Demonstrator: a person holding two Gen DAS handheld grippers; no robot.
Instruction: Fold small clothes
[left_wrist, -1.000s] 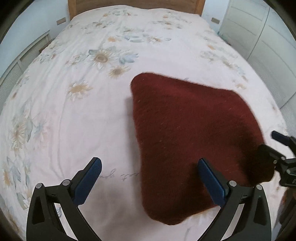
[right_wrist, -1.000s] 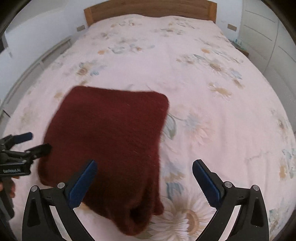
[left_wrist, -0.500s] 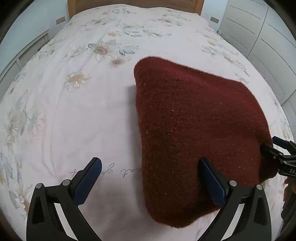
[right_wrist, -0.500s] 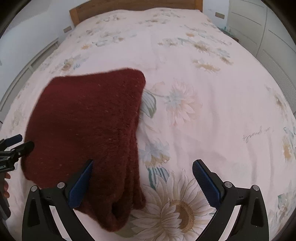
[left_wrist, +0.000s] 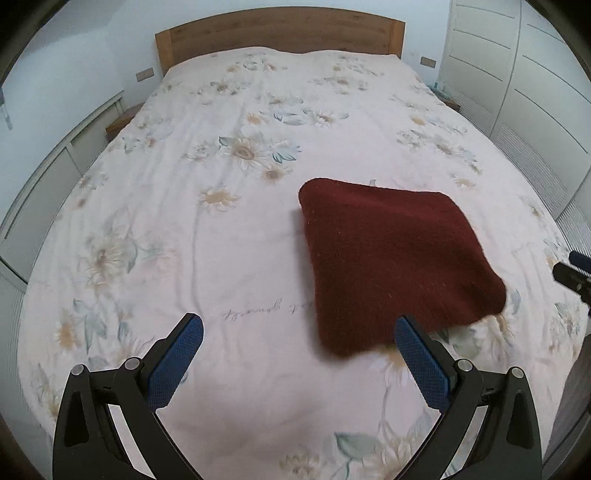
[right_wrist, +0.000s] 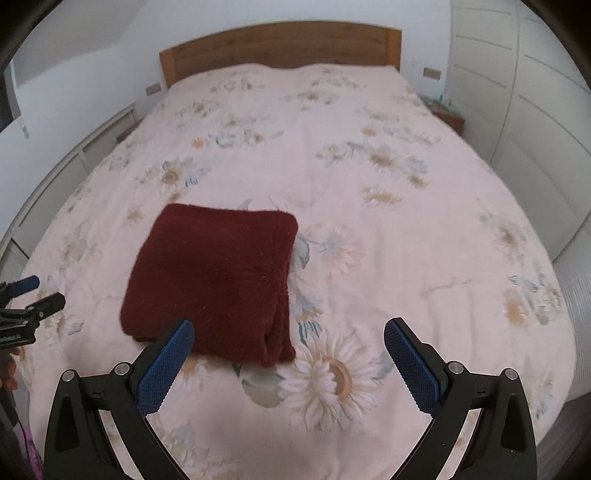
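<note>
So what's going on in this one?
A person with a handheld gripper in each hand is folding clothes on a bed. A dark red knit garment lies folded into a thick square on the floral cover. Both the left gripper and right gripper are open, hold nothing, and hang above the cover near the garment, not touching it. The fold looks finished.
</note>
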